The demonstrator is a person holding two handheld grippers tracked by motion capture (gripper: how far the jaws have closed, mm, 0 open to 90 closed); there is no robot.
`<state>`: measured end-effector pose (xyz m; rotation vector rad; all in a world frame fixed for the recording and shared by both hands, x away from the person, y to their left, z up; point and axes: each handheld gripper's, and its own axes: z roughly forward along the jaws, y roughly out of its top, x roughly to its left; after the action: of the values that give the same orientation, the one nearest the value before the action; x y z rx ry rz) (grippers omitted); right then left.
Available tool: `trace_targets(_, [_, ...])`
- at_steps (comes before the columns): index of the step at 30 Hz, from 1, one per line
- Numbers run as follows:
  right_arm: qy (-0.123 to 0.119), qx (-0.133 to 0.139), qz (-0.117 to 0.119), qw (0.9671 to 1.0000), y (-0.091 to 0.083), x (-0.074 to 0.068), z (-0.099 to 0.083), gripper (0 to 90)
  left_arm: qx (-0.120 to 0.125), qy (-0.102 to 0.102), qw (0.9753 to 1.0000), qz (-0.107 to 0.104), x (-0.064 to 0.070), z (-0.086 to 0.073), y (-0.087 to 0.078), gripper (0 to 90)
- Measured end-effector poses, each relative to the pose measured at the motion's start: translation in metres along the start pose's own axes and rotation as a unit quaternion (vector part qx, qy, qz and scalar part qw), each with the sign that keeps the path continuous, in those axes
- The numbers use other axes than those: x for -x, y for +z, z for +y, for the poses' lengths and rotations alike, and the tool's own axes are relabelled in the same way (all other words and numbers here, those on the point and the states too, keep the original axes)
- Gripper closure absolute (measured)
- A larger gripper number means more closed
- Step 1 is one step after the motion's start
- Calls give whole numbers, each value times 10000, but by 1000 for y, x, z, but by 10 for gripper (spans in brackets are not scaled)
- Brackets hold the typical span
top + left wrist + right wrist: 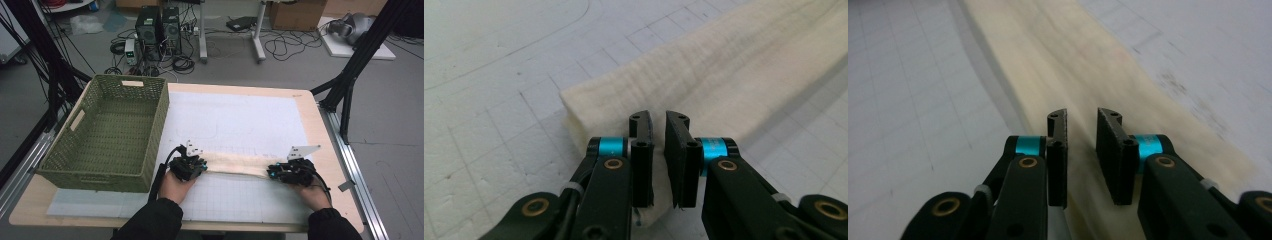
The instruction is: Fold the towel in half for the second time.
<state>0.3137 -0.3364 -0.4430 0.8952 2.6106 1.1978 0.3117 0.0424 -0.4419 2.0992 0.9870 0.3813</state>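
Your folded cloth (235, 164) lies across the mat (240, 120) between your two grippers; the basket (107, 131) sits to its left on the table (320, 130).

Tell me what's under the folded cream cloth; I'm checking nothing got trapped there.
The cream cloth lies flat on the white gridded mat, which shows all around it. Whatever sits beneath its folds is covered, so that cannot be ruled out.

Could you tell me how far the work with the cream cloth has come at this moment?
Done: the cream cloth already lies as a long narrow folded strip on the white mat. In hand: the left gripper and right gripper sit at its opposite ends, jaws slightly apart over the fabric, not clamped. Left: probably further folding, and perhaps moving it to the green basket, which holds nothing.
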Motion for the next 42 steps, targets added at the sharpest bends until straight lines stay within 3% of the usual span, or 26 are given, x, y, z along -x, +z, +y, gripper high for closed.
trace_targets(5, [125, 141, -135, 9997, -14, 5, -15, 738, 3, 8, 10000, 16, 0, 0, 0, 801])
trace_targets(9, [109, 106, -202, 9997, -13, 3, -14, 717, 16, -96, 10000, 14, -1, 0, -1, 789])
trace_targets(12, [125, 173, -174, 9996, -14, 1, -11, 675, 143, -50, 9999, 52, -1, 1, -4, 741])
trace_targets(17, [142, 588, -167, 9980, -23, -2, -3, 654, 416, -180, 9990, 15, -6, 4, -14, 728])
trace_targets(20, [164, 645, -291, 9974, -26, -1, -2, 669, 388, -221, 9989, 171, -9, 5, -14, 728])
trace_targets(22, [231, 432, -381, 9981, -24, 2, -7, 677, 206, -235, 9989, 352, -11, 3, -10, 729])
trace_targets(24, [241, 131, -442, 9986, -19, 5, -12, 680, 55, -246, 9990, 382, -13, 1, -7, 724])
trace_targets(26, [365, 231, -366, 9984, -18, 6, -16, 677, 37, -251, 9989, 396, -13, 0, -5, 715])
trace_targets(32, [311, 361, -489, 9977, -23, 3, -12, 630, 163, -336, 9983, 456, -15, 1, -10, 664])
trace_targets(38, [744, 377, -798, 9933, -26, 12, -18, 481, -25, -429, 9981, 438, -16, -2, -4, 617])
trace_targets(40, [838, 259, -735, 9934, -22, 13, -20, 493, -29, -489, 9981, 377, -16, -2, -4, 635])
trace_targets(42, [874, 242, -575, 9942, -18, 13, -20, 573, -33, -533, 9983, 224, -16, -2, -4, 704])
